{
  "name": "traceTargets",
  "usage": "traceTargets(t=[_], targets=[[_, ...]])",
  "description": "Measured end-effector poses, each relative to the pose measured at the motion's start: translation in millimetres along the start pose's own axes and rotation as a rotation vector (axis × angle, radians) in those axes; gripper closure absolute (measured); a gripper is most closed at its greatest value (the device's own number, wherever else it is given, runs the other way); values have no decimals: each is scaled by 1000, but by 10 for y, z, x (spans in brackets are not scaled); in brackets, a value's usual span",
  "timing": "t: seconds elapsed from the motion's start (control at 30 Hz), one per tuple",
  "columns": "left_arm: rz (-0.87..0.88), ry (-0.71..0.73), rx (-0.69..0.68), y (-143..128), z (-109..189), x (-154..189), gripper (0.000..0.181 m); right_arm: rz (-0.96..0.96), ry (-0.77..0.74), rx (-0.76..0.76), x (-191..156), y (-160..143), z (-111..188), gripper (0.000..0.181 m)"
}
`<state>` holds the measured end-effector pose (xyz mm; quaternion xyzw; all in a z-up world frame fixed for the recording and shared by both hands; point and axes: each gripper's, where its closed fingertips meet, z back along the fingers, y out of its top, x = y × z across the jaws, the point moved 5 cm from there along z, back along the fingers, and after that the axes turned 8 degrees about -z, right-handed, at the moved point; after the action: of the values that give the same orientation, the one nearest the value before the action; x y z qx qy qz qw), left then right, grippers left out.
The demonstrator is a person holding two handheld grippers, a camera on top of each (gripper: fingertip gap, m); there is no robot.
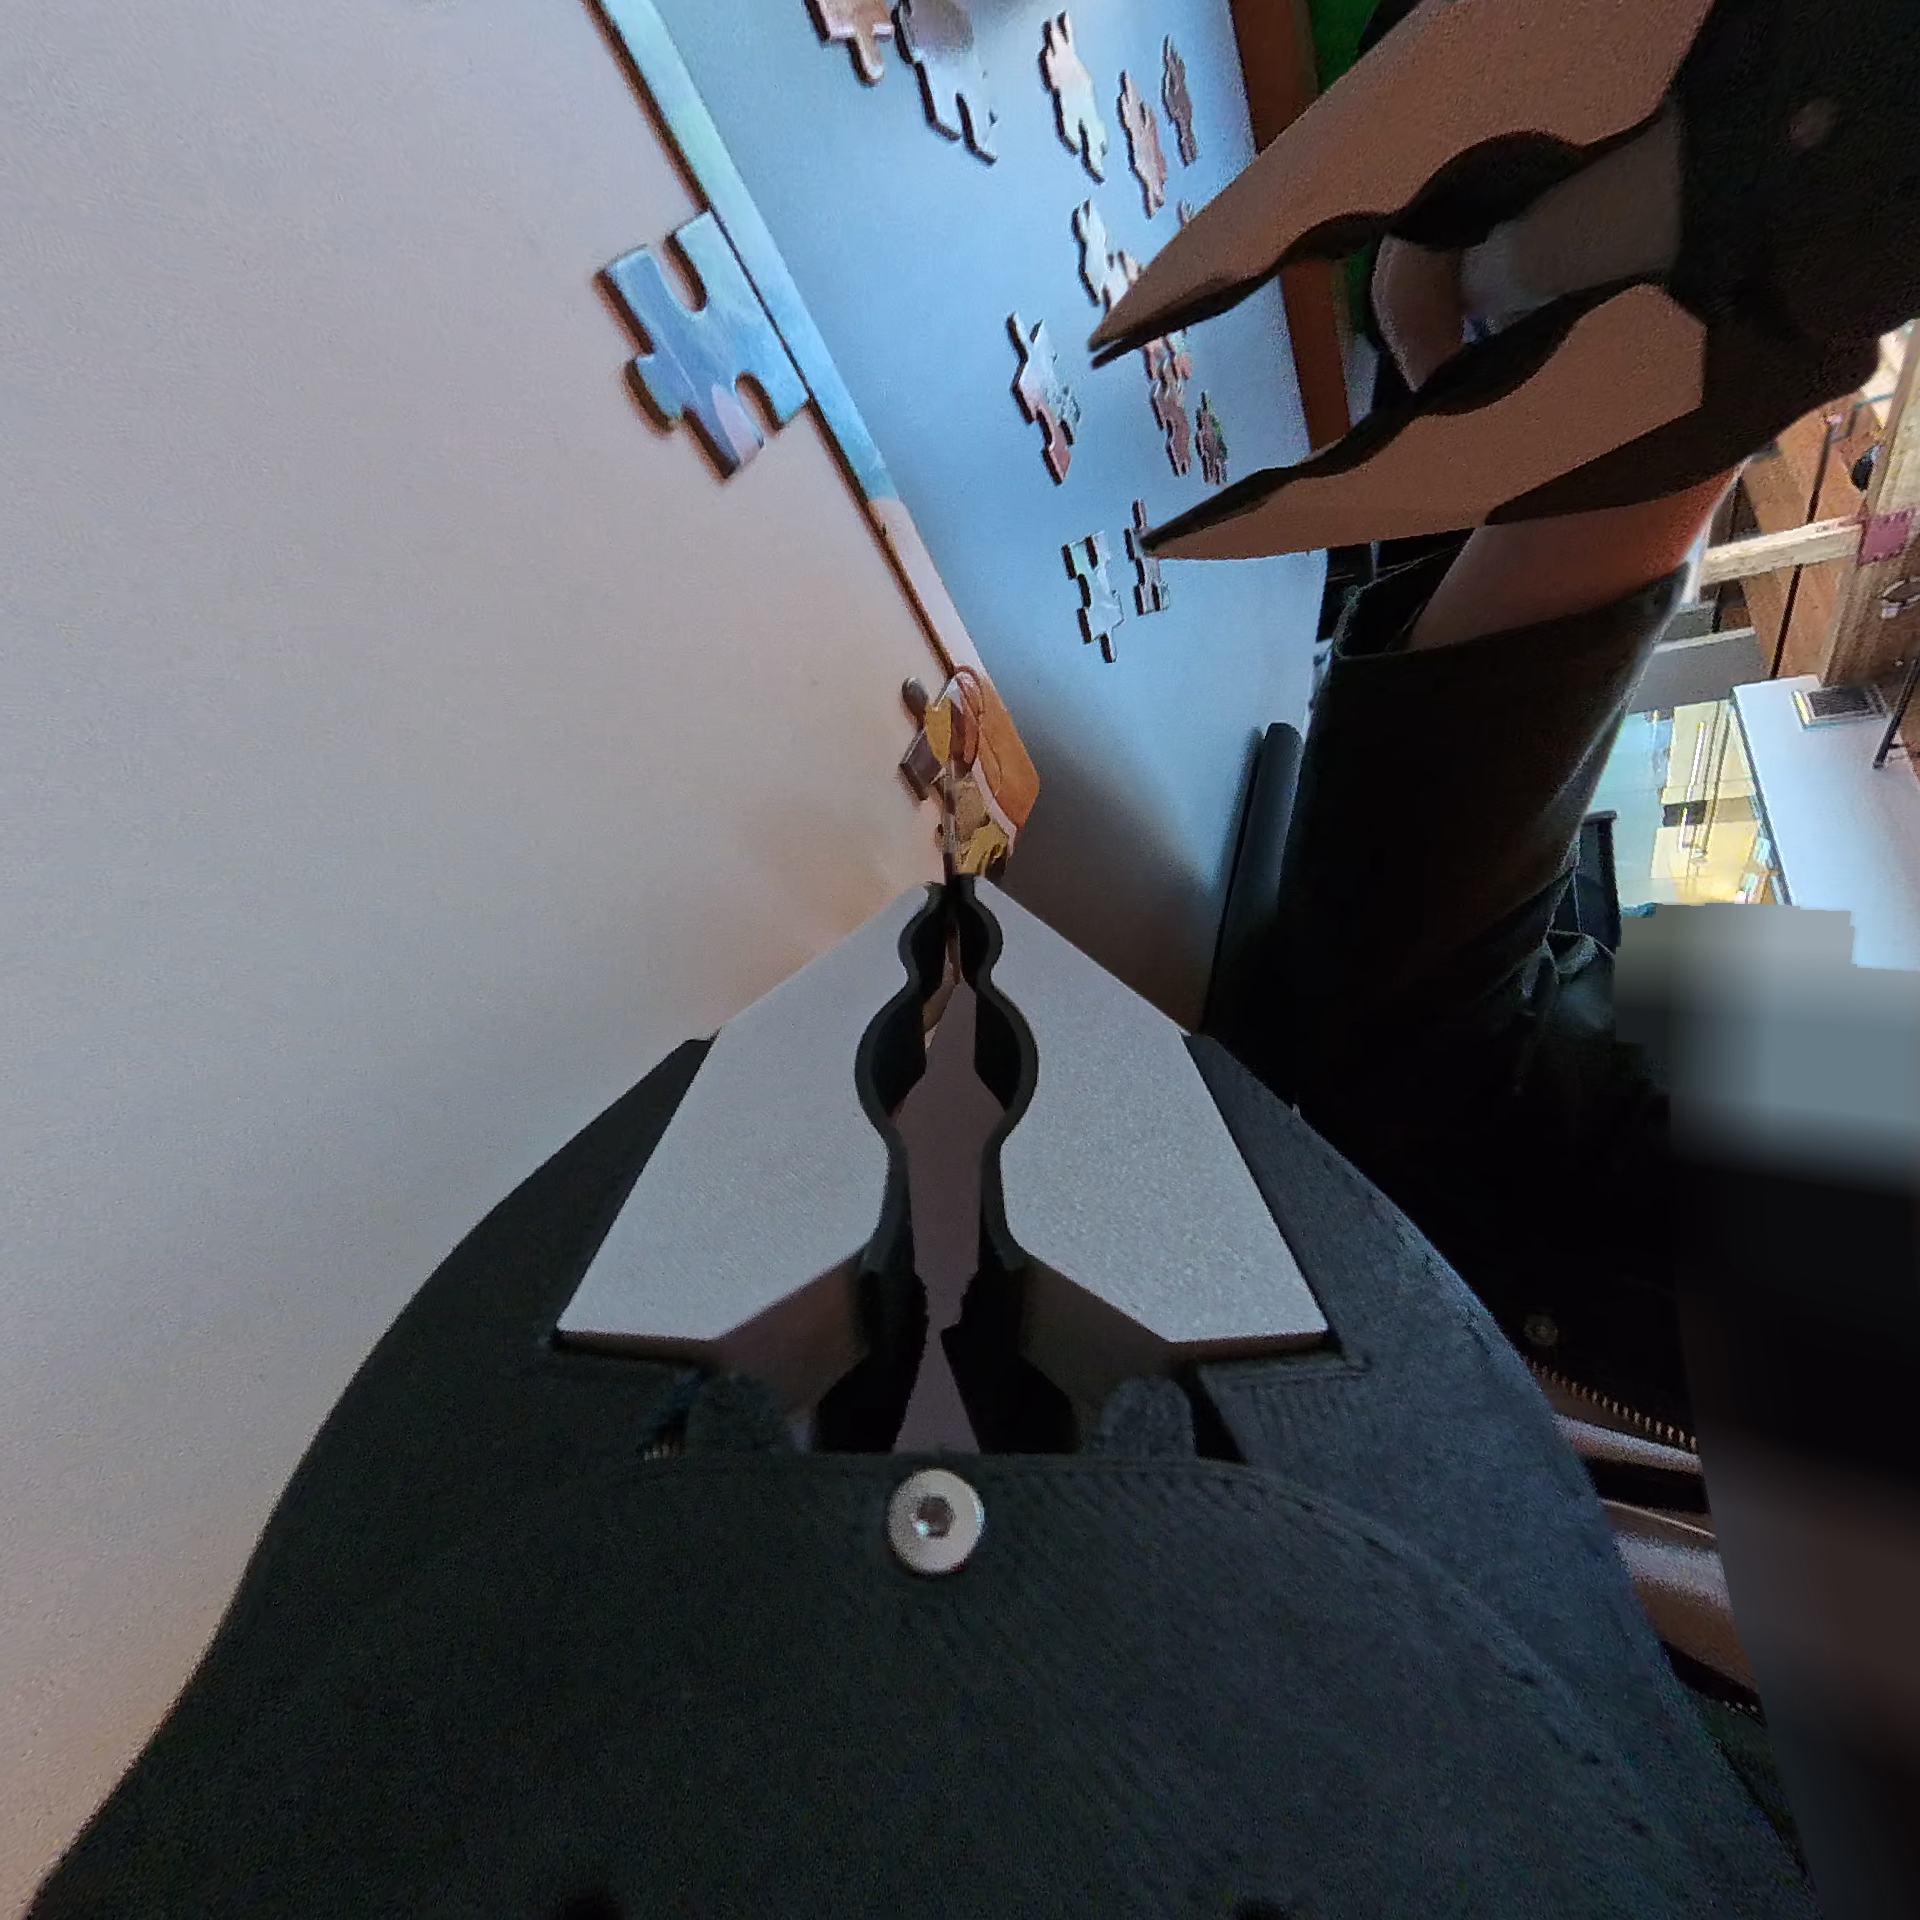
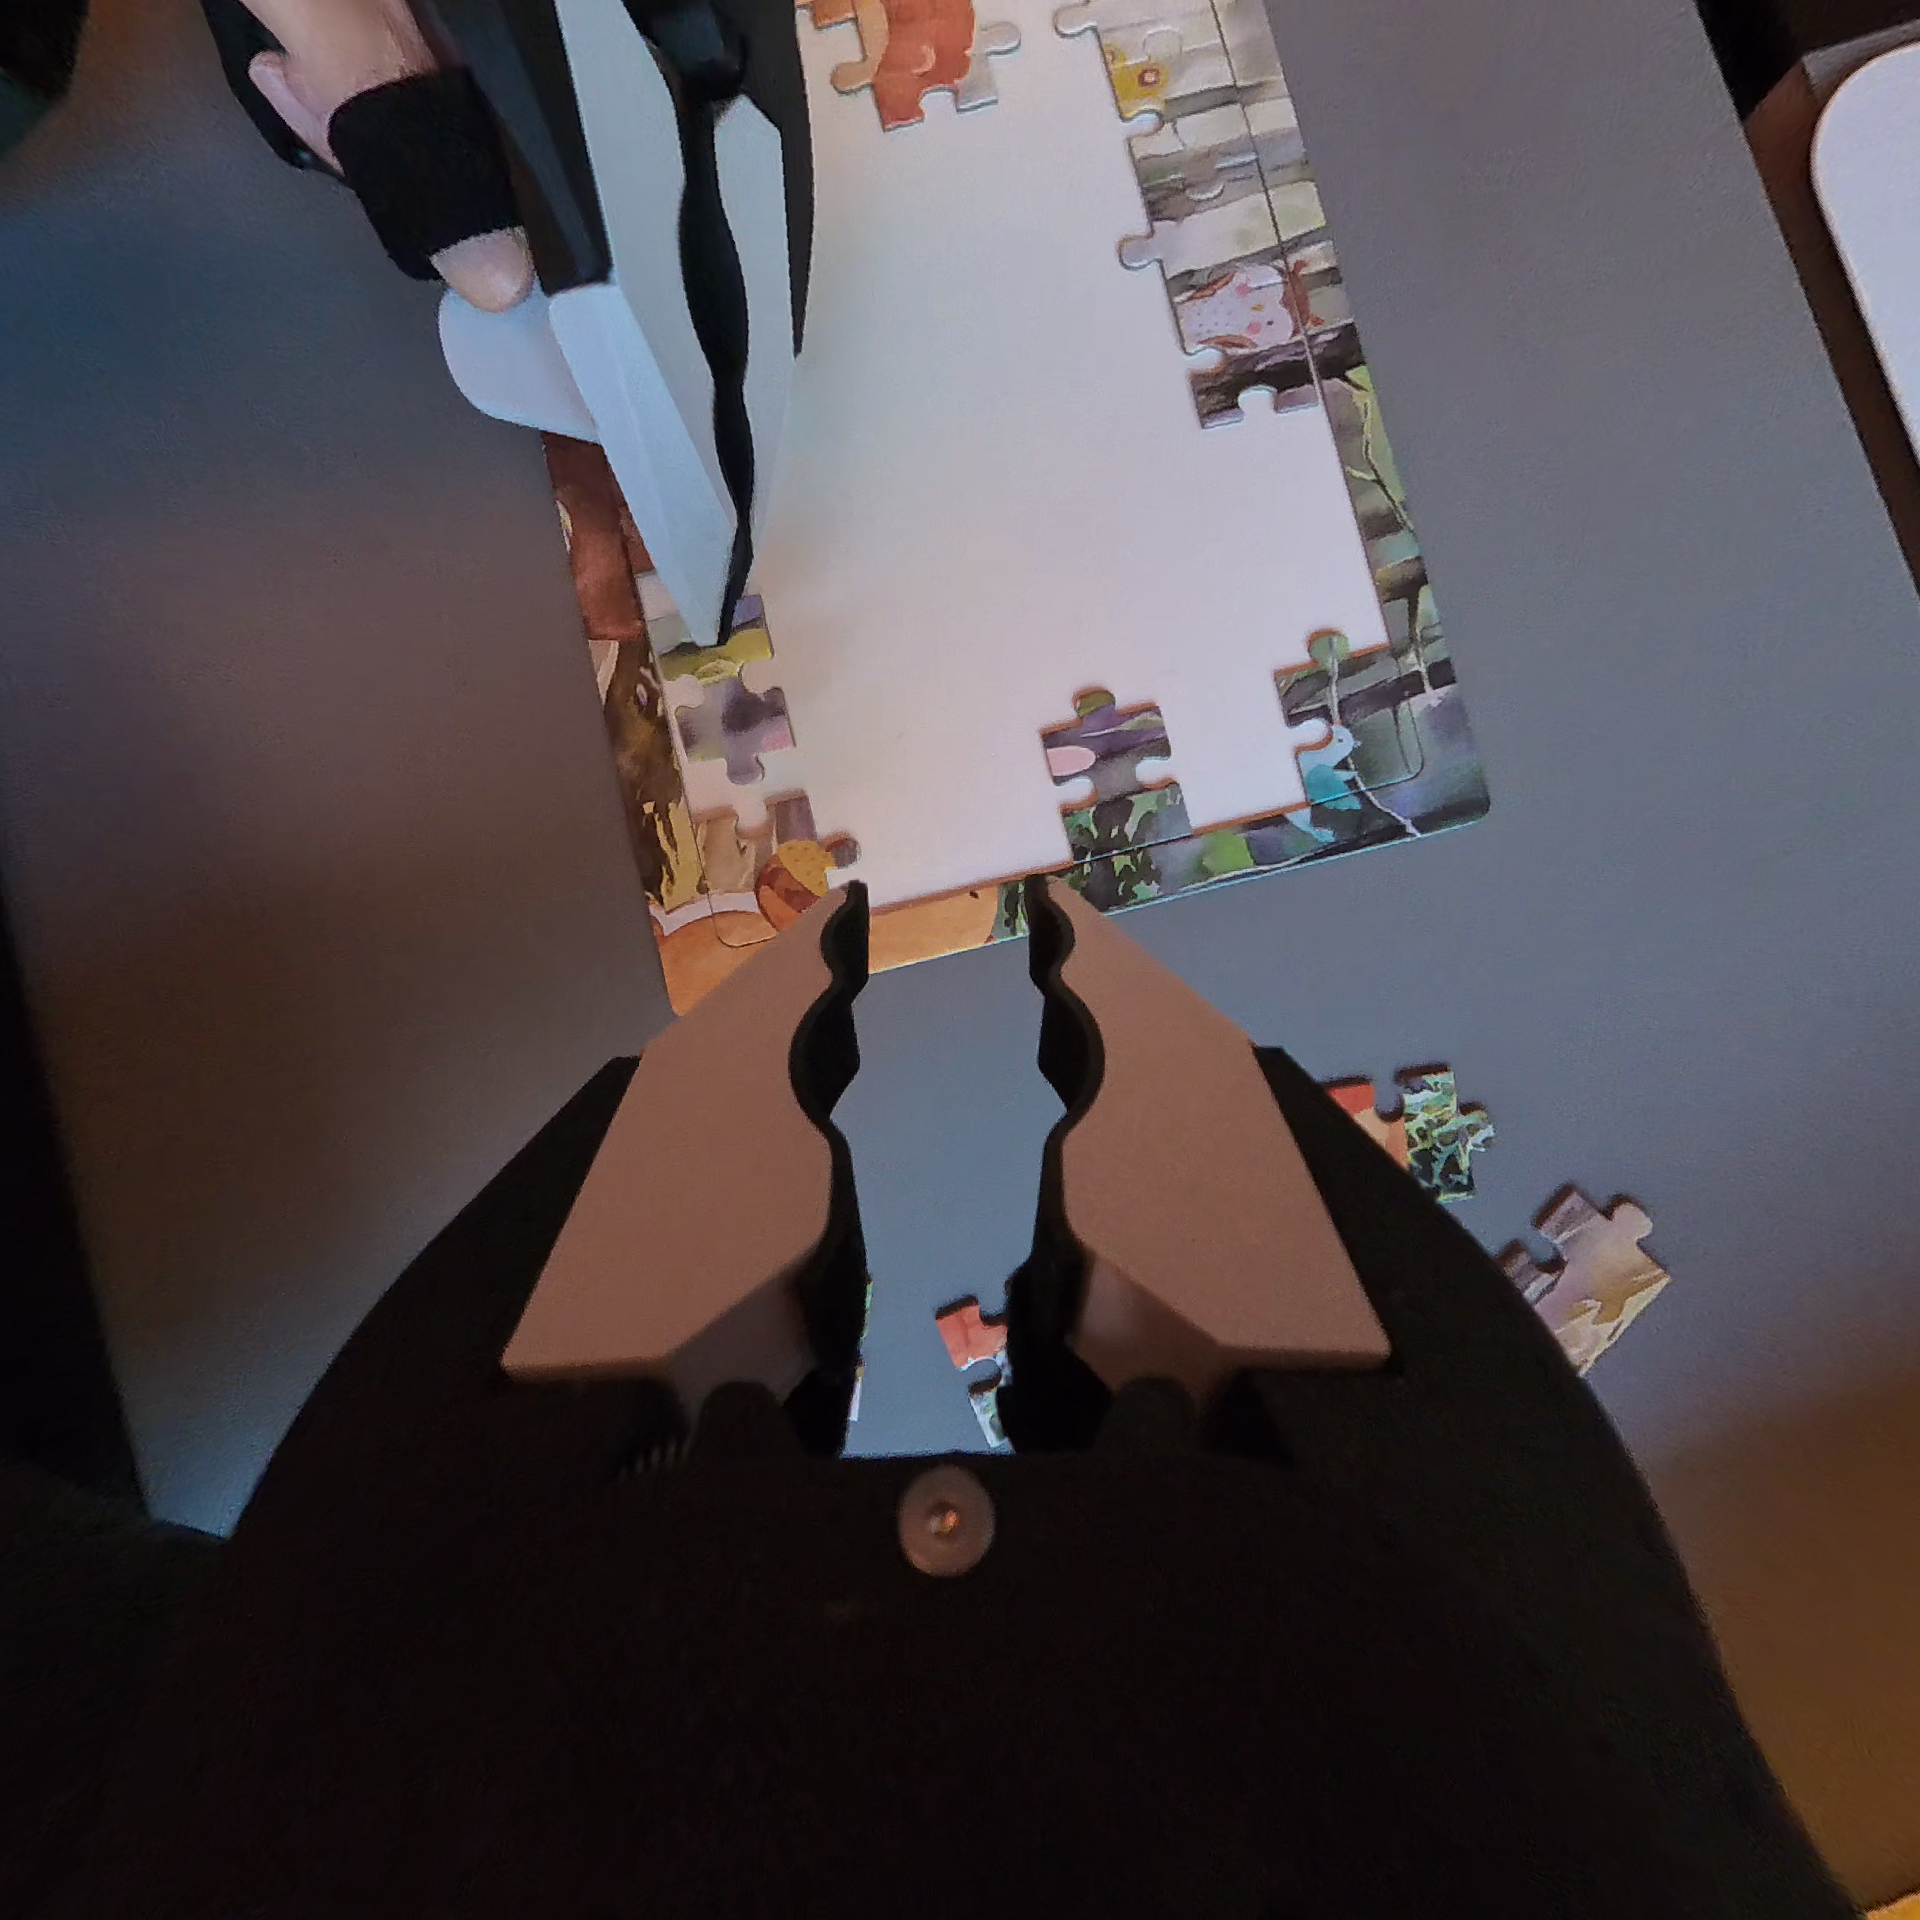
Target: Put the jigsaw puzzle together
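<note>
The puzzle board (image 2: 987, 520) lies on a grey table (image 2: 312, 727), white in the middle, with fitted pieces along its left, near and right edges. My left gripper (image 1: 954, 888) is shut. In the right wrist view it (image 2: 727, 621) points down with its tips on a fitted piece (image 2: 743, 644) in the left edge column. Straight ahead of it are the brown and yellow corner pieces (image 1: 956, 748). My right gripper (image 2: 943, 894) is open with nothing between its pads, and hovers over the board's near edge. It also shows in the left wrist view (image 1: 1117, 442), above loose pieces (image 1: 1039, 395).
Loose pieces lie on the table near my right gripper (image 2: 1439, 1132), (image 2: 1595, 1278), and one under it (image 2: 977, 1340). A blue piece (image 1: 707, 353) juts from the board's frame. A hand (image 2: 416, 135) holds the left gripper. A dark sleeve (image 1: 1455, 831) is at the table's edge.
</note>
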<state>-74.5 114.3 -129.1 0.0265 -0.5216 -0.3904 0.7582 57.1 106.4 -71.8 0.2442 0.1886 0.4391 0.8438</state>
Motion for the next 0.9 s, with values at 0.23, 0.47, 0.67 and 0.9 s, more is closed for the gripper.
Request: traceTargets(t=[0.23, 0.47, 0.67, 0.9], targets=[[45, -8, -3, -12, -50, -39, 181, 16, 5, -52, -13, -15, -94, 151], [61, -40, -7, -20, -102, -17, 181, 10, 13, -49, -10, -24, -99, 152], [35, -54, 113, 125, 67, 67, 181, 46, 174, 69, -282, 253, -64, 142], [57, -169, 280, 277, 280, 176, 181, 247, -19, 0, -367, 493, -189, 137]])
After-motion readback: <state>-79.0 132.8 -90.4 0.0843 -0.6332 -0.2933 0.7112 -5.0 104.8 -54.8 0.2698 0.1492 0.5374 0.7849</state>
